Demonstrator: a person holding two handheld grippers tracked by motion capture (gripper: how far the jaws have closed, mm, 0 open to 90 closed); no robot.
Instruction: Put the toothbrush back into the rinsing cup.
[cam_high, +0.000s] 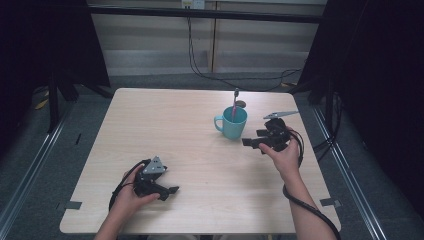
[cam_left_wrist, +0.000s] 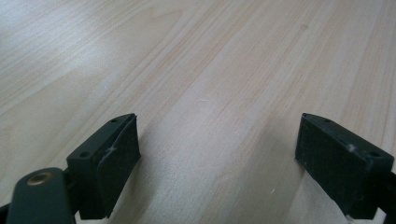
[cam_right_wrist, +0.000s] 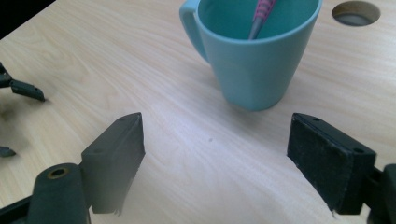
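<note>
Near the table's (cam_high: 200, 150) front edge, left gripper (cam_high: 170, 190) rests with jaws spread wide over bare wood, holding nothing. Further right, a teal mug (cam_high: 232, 123) with its handle to the left stands upright, a pink-striped pen (cam_high: 234, 106) leaning inside. Just beside it, right gripper (cam_high: 253, 144) gapes equally wide, nothing between its pads.

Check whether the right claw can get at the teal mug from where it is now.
Probably yes: the right claw is open, and only bare table lies between it and the teal mug.
</note>
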